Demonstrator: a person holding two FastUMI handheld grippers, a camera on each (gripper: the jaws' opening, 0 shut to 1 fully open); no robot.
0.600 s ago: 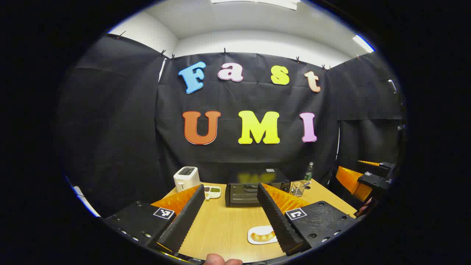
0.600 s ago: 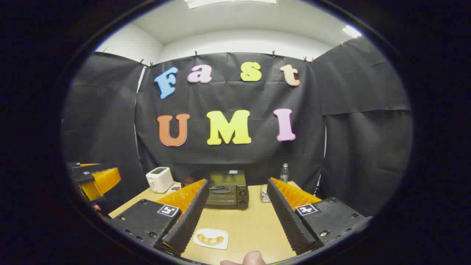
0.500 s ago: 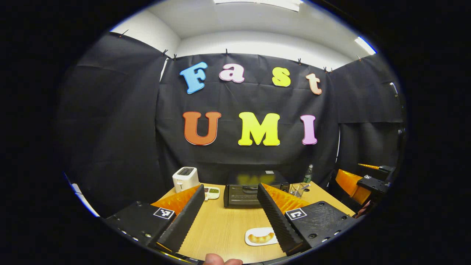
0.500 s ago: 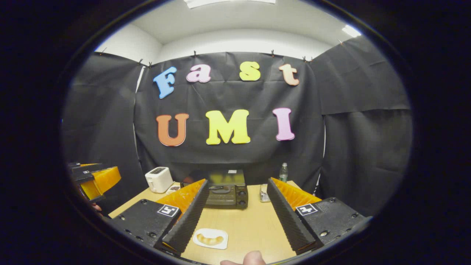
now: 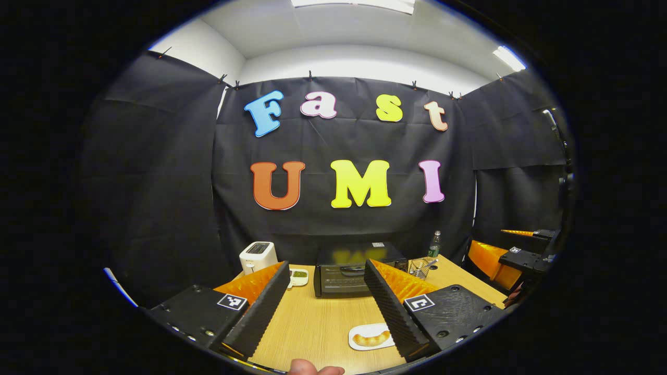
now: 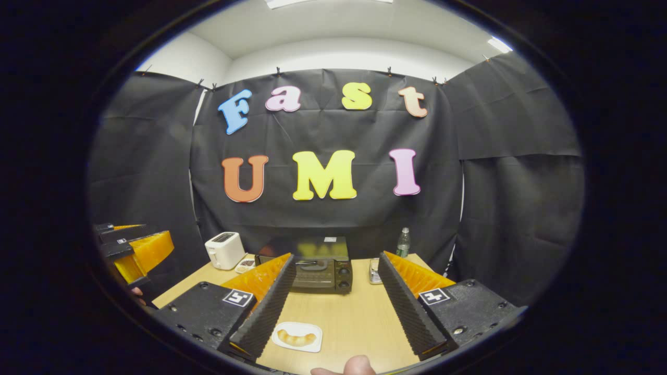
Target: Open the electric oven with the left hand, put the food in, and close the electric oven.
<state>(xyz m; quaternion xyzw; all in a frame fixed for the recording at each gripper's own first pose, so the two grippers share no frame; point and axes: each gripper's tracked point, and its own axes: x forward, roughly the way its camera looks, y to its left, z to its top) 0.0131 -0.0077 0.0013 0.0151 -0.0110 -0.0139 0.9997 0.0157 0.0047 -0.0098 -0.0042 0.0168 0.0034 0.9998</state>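
My left gripper (image 5: 325, 307) hovers over the near end of the wooden surface (image 5: 318, 323), fingers spread wide and holding nothing; my right gripper (image 6: 336, 307) hangs the same way, fingers wide and empty. In the left gripper view my right finger covers the right end of the white plate (image 5: 368, 336), so the piece of bread (image 5: 370, 339) on it is partly cut off; in the right gripper view the plate (image 6: 297, 336) lies near, just right of my left finger, with the bread (image 6: 296, 338) showing whole. The electric oven (image 5: 348, 271) stands at the far end of the surface against the black cloth, door shut, and its right part is hidden behind my finger; from the right gripper its knobs (image 6: 343, 277) show on its right side. Left of the oven sit a white toaster (image 5: 257, 256) and a small divided dish (image 5: 299, 276) whose contents I cannot make out. Right of it stand a clear glass holder (image 5: 420, 267) with something thin inside and a bottle (image 5: 434, 244). My other gripper shows at the right edge of the left gripper view (image 5: 513, 258). Compared with half a second ago, the left gripper view has swung a little to the right, so the oven and toaster sit slightly further left, while the plate and oven have not moved on the surface. A fingertip (image 5: 312, 369) pokes in at the bottom edge.
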